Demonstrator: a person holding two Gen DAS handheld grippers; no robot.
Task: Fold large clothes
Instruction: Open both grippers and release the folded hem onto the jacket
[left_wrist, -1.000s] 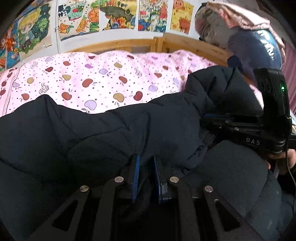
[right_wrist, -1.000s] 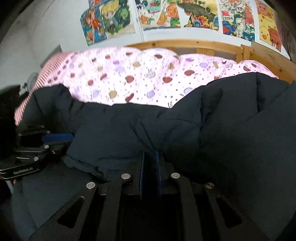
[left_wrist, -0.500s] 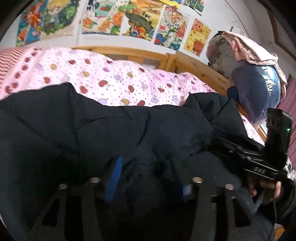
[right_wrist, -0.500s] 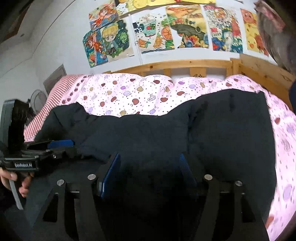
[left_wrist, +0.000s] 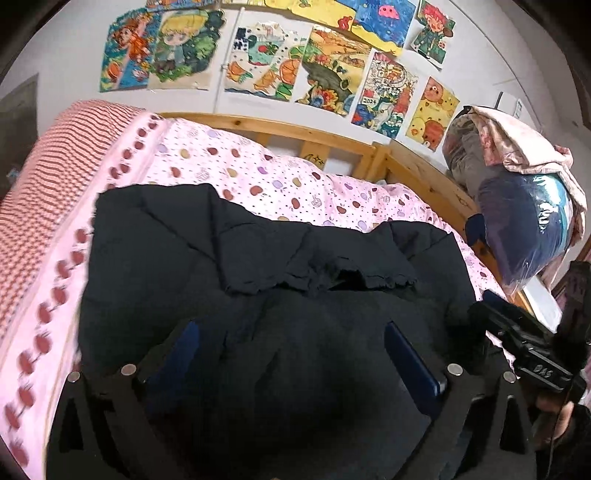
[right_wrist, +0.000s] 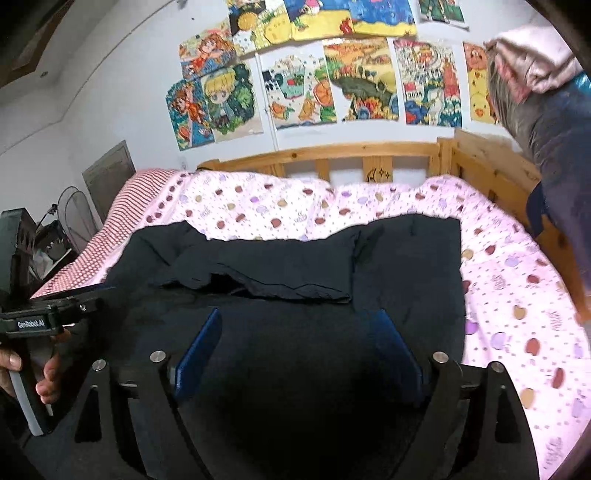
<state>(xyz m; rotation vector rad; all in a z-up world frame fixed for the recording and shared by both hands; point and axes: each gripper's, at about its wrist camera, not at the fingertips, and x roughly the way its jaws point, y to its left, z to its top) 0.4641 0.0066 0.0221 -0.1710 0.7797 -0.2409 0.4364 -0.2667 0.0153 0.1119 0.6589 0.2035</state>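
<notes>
A large black padded coat lies on the pink bedspread, its far part folded over toward me so a gathered hem edge runs across the middle. My left gripper is open above the near part of the coat, its blue pads wide apart and holding nothing. My right gripper is open too, hovering over the coat's near part. Each gripper appears in the other's view, held by a hand: the right one, the left one.
The pink fruit-print bedspread covers a bed with a wooden frame. A red-striped cover lies at the left. Bagged bedding is piled at the right. Drawings hang on the wall behind.
Both grippers were shut on the coat's edge a second ago; they let go, opened wide and drew back and up. The folded-over part now lies flat on the coat.
</notes>
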